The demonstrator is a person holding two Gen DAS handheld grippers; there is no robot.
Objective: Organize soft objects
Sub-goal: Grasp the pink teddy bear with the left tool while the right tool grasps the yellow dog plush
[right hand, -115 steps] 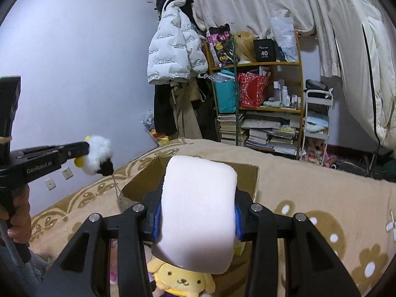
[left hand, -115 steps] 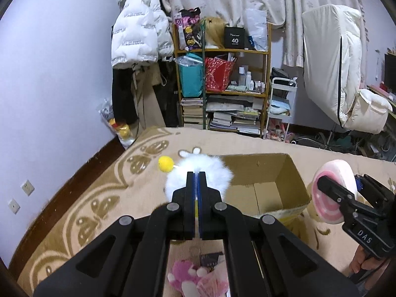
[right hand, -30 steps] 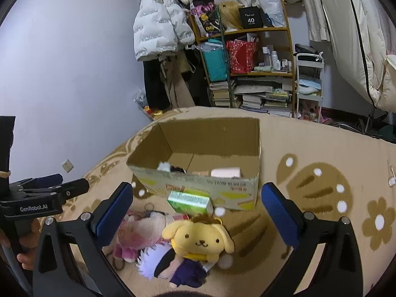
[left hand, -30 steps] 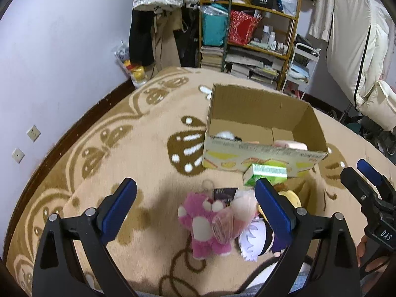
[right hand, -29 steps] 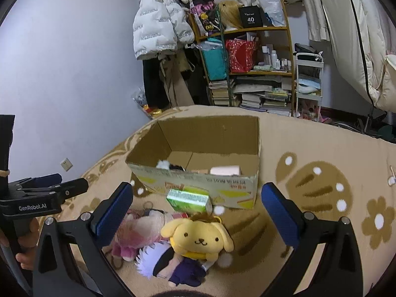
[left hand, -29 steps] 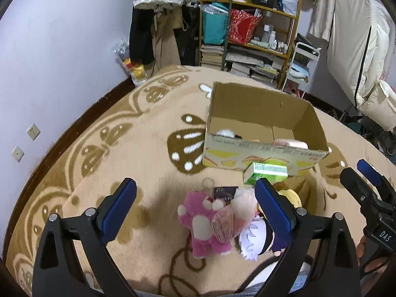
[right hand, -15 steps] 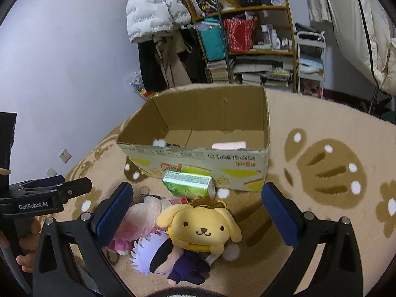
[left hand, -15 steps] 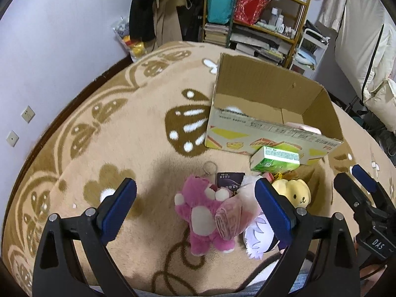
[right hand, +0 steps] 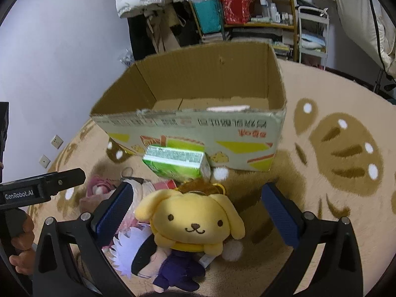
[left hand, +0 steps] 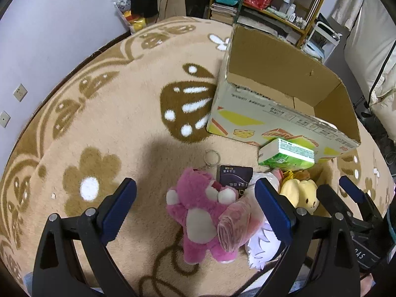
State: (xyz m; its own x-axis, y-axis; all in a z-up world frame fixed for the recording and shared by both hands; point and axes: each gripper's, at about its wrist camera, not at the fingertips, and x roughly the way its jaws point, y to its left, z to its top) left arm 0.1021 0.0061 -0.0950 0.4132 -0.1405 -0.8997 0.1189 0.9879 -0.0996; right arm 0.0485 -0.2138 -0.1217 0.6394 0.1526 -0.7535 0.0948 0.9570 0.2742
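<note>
Moved: both grippers lower, nearer the toys.
Left gripper [left hand: 195,205]: jaws spread, straddling pink bear [left hand: 203,212].
Right gripper [right hand: 198,208]: jaws spread around yellow dog [right hand: 190,220].
Right view only: pink item inside box [right hand: 279,84].

Right gripper [right hand: 195,208] spread wide above a yellow dog plush toy with floppy ears [right hand: 191,219]

The toy lies face-up on the tan patterned carpet [right hand: 321,173], just in front of the open brown cardboard box [right hand: 198,123]. A green rectangular packet [right hand: 177,164] leans against the box's printed front. Left of the dog sit a white-haired doll in dark purple clothes [right hand: 138,250] and a pink plush [right hand: 99,190]. The black left gripper [right hand: 42,189] hangs further left.
</note>
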